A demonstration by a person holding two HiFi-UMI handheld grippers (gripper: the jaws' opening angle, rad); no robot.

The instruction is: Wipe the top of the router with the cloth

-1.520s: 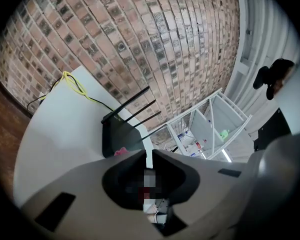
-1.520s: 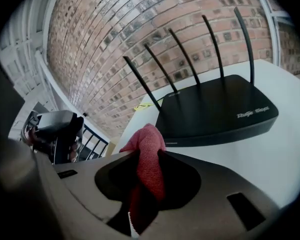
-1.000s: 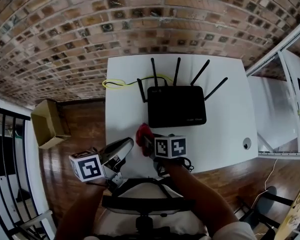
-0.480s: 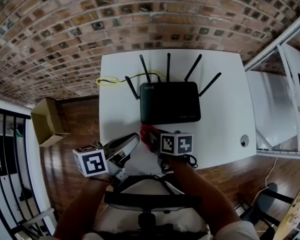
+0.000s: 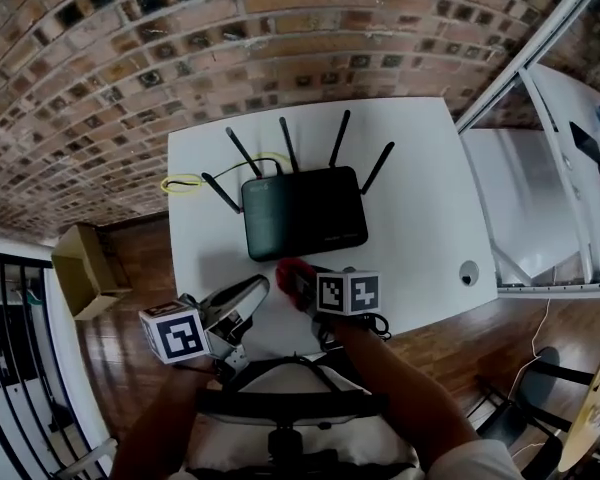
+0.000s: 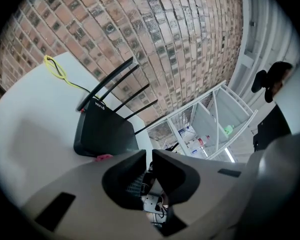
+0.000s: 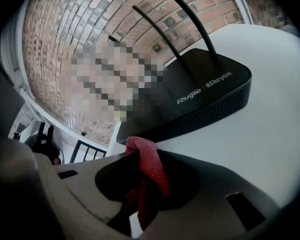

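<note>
Standing here watching, the right gripper (image 5: 298, 282) is clamped on the red cloth (image 5: 288, 270), with a bunched fold poking up past the jaws and the rest hanging down between them. It's sitting just off the front edge of the black router (image 5: 305, 211), near its left front corner, and as far as I can tell the cloth isn't on the top yet. The router sits in the middle of the white table (image 5: 430, 198), antennas (image 5: 283, 143) sticking up along the back and a yellow cable (image 5: 180, 182) looping off the back left. The left gripper (image 5: 258, 290) is low at the table's near edge, jaws pretty much together with nothing in them, well off the router and doing nothing. That's my main worry: nobody's holding the router down. It looks light and the tabletop looks slick, so I reckon a firm push with the cloth could just skate the whole box backward or spin it, tugging that cable. Second thing is that only a small wad of cloth sticks out past the jaws, so if the gripper comes in too flat the hard jaw tips could drag on the glossy lid instead of the fabric. And if the stroke runs too far back, it'll probably clip the antennas and knock them over. The cloth could also snag and pull out of the jaws.
</note>
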